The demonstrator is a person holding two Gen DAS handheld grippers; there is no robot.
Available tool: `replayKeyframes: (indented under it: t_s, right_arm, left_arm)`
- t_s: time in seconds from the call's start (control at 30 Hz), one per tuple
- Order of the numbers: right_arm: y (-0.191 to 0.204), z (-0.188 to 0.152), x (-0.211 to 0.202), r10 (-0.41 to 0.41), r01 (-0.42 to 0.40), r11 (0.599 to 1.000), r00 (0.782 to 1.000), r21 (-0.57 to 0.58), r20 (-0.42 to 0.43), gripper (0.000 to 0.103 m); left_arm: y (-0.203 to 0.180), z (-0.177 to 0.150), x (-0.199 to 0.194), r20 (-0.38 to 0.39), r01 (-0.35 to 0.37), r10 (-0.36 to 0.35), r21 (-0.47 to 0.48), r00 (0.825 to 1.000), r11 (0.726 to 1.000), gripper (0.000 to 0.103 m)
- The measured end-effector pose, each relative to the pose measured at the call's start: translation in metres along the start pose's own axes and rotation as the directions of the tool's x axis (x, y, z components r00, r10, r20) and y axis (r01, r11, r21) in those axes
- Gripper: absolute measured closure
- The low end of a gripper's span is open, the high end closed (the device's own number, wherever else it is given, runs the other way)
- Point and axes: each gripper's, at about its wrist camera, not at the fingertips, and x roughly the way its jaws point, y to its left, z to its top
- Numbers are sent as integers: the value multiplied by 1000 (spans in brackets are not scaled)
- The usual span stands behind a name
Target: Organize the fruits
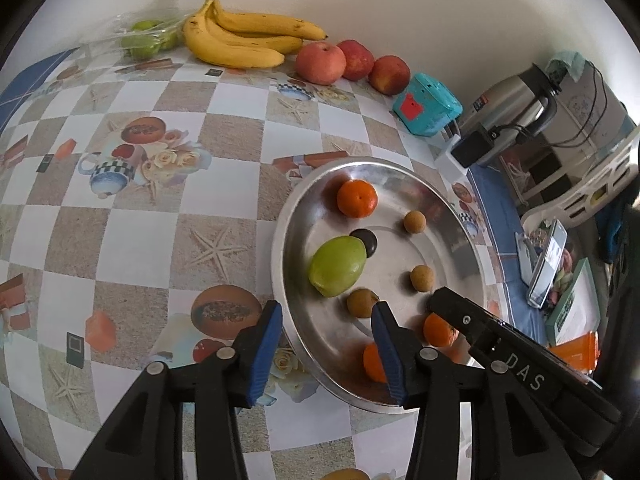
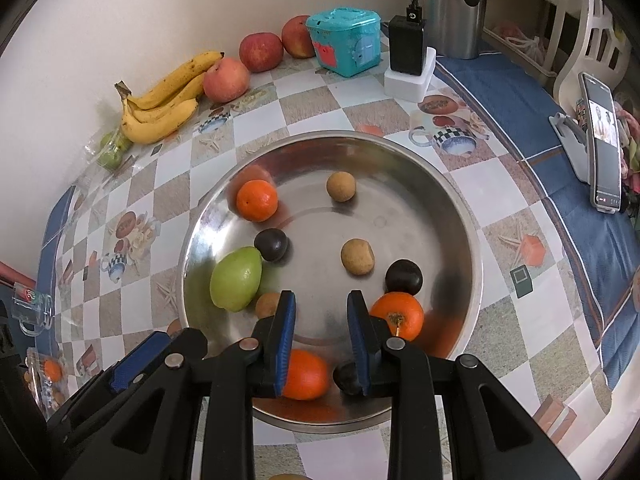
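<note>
Over the near rim of the dish (image 2: pixel 460 216), the left fingers (image 1: pixel 264 352) stand spread, one blue pad outside the rim and one inside, pinching nothing. The right fingers (image 2: pixel 284 340) are drawn close, with a narrow gap that holds nothing, and both hands tilt steeply down. Under the right fingers lie an orange (image 2: pixel 306 374) and a dark fruit (image 2: pixel 346 378); another orange (image 2: pixel 398 314) sits just beside them.

The dish is round, shallow, dull-polished metal. It also holds a smooth green fruit (image 2: pixel 236 280) and small rough brown fruits (image 2: pixel 357 257).

A glossy checked cloth with starfish and teacup prints covers the table (image 1: pixel 120 216). Bananas (image 1: pixel 240 40) and red apples (image 1: pixel 320 62) line the pale wall (image 1: pixel 440 8), beside a teal box (image 1: pixel 426 104). A phone (image 2: pixel 604 140) stands propped at the right.
</note>
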Motion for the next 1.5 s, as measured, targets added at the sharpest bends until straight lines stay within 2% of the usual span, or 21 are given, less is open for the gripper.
replayKeyframes:
  t_s: [0.17,0.23,0.37,0.43,0.67,0.7,0.73,0.77,0.83,0.93,1.03,1.1,1.17,1.23,1.3,1.4,1.5]
  right_arm:
    - [0,1,-1,4,-4,1000,1000,-3,3,76]
    - [0,1,0,3,-3,1000,1000,-6,0,76]
    - [2,0,0,6,-6,1000,1000,-14,-3,76]
    - [4,-1,0,5,-5,1000,1000,-22,-2,76]
    - [12,-2,-3,15,-14,998,1000,-56,7,76]
    - [13,-2,-4,15,-15,998,1000,-62,11,76]
    - [15,-2,-4,15,-14,998,1000,-68,13,72]
    - [16,-2,-4,13,-12,997,1000,-73,14,68]
    - [18,-2,-4,8,-7,997,1000,-82,14,52]
    - [19,-2,-3,3,-2,995,1000,-95,13,40]
    - [21,-2,-2,-19,21,993,1000,-115,17,31]
    - [22,-2,-1,-26,28,992,1000,-125,17,31]
    - [23,-2,0,-35,38,990,999,-139,20,26]
    - [24,-3,0,-44,48,987,999,-151,28,17]
    - [25,-3,0,-44,49,987,998,-156,35,16]
    - [25,-3,0,-39,45,986,998,-159,40,15]
    - [27,-3,-2,-45,55,985,997,-165,61,6]
  left_arm:
    - [11,4,-7,18,-34,35,-54,999,998,52]
    - [15,5,-11,25,-92,94,-68,995,993,52]
    - [28,7,-18,24,-252,255,-89,967,964,52]
    - [35,7,-22,26,-291,295,-102,955,951,52]
    - [48,12,-37,54,-338,348,-135,936,931,52]
    - [47,13,-38,57,-348,357,-132,932,928,47]
    - [47,13,-39,57,-357,366,-130,929,925,38]
    - [47,14,-39,58,-366,376,-129,925,921,35]
    - [48,14,-38,53,-382,392,-133,919,914,28]
    - [54,13,-35,31,-416,424,-145,905,898,19]
    - [61,13,-34,16,-440,448,-163,894,883,11]
    - [63,12,-35,16,-454,463,-169,886,875,6]
    - [65,12,-35,20,-476,485,-166,874,864,4]
    - [66,12,-35,22,-491,500,-158,866,857,3]
    - [67,12,-34,26,-502,511,-151,859,852,0]
    - [66,12,-34,35,-508,517,-139,855,850,0]
    - [64,13,-34,44,-508,516,-122,855,853,0]
